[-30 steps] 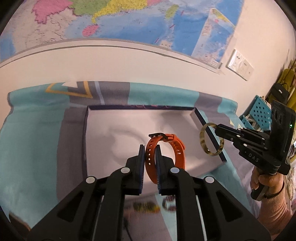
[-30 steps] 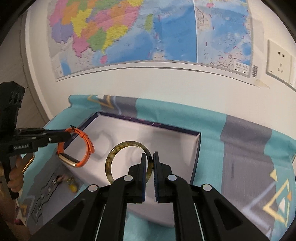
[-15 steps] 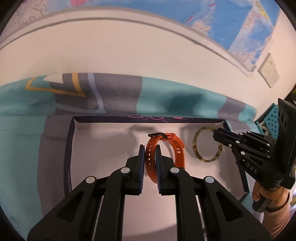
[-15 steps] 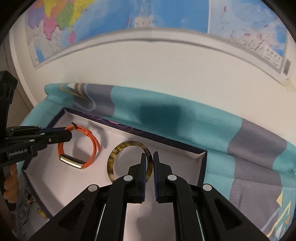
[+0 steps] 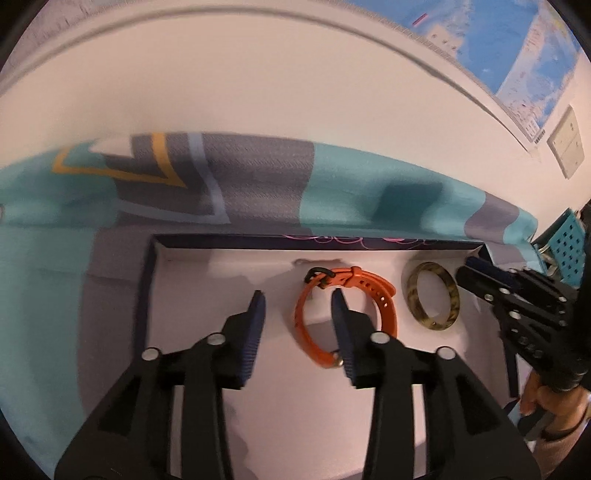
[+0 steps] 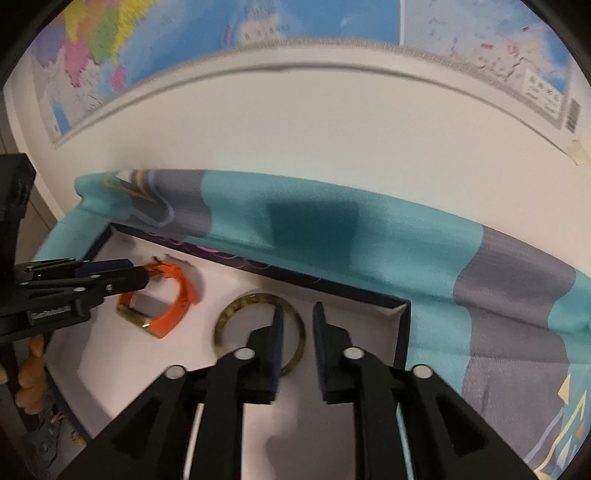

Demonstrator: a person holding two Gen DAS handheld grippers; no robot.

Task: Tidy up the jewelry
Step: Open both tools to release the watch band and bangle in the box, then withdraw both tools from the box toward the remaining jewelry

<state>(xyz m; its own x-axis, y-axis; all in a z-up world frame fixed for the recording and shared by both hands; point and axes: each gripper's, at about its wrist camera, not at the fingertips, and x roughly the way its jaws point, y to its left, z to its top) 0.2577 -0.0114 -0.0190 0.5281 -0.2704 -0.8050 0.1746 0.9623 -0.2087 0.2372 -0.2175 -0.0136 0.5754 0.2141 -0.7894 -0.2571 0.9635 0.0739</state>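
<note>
An orange watch-style band (image 5: 373, 280) with a gold clasp lies in the white-lined box (image 5: 147, 295). My left gripper (image 5: 297, 295) is opening; the band's left strand sits between its jaws, untouched by the pads. A tortoiseshell bangle (image 5: 412, 295) lies to the band's right, with my right gripper (image 5: 467, 267) at its far side. In the right wrist view my right gripper (image 6: 298, 308) is opening over the bangle (image 6: 236, 306), whose right arc lies loose between the jaws. The band (image 6: 173, 317) looks blurred below my left gripper (image 6: 147, 275).
The box (image 6: 402, 332) has dark navy walls and sits on a teal and grey cloth (image 6: 406, 251) against a white wall with a map (image 6: 332, 22). Small beads (image 6: 74, 439) lie outside the box's near left corner. A blue perforated crate (image 5: 569, 243) stands at the right.
Both grippers came forward and down over the box, then their jaws parted. The orange band and the bangle left the pads and now lie in the box.
</note>
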